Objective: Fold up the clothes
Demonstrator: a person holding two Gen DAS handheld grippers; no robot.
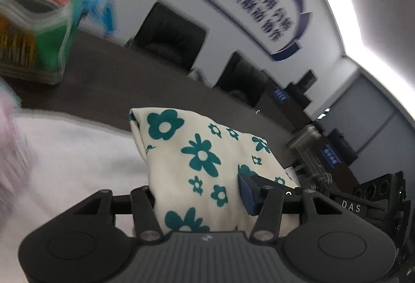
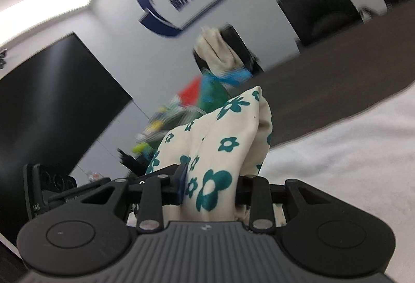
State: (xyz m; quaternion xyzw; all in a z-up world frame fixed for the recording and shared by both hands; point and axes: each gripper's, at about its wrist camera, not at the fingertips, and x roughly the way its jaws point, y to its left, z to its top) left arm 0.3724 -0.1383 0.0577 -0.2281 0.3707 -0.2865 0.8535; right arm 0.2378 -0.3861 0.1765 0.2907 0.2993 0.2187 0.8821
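Observation:
A cream garment printed with teal flowers (image 1: 197,161) is lifted above a white cloth (image 1: 77,158) that covers the near part of the dark table (image 1: 135,75). My left gripper (image 1: 199,194) is shut on one part of the garment, with fabric bunched between its fingers. In the right wrist view the same floral garment (image 2: 223,137) rises in folds from my right gripper (image 2: 210,187), which is shut on another part of it. The other gripper's black body (image 1: 363,205) shows at the right edge of the left wrist view.
A clear bin of colourful clothes (image 1: 39,31) stands on the table at the far left. Black office chairs (image 1: 171,36) line the table's far side under a white wall with blue lettering. A dark screen (image 2: 57,106) hangs on the left in the right wrist view.

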